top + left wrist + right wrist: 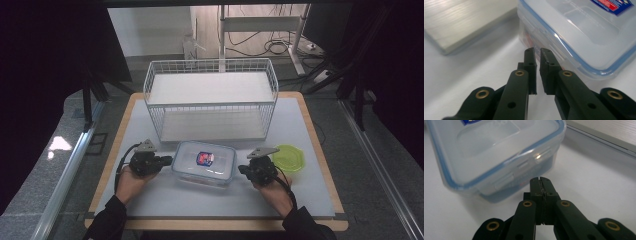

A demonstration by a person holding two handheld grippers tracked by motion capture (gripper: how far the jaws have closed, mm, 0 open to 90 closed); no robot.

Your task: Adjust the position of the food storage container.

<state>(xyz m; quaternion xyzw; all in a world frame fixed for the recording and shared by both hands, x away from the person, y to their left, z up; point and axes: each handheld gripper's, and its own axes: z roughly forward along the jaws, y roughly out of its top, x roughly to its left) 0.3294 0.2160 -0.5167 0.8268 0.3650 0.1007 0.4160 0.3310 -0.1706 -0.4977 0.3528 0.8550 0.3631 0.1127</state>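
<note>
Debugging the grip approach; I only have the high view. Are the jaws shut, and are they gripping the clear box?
Observer: Left gripper is shut with nothing between the pads, its tips beside the clear box near a side latch.
Operator: And the right one?
Observer: Right gripper is shut, pads pressed together and empty, pointing at a latch flap on the box's short side.
Operator: Is the lid on properly?
Observer: The lid with the blue seal sits on the box, and the flaps facing the right gripper lie down against the wall.
</note>
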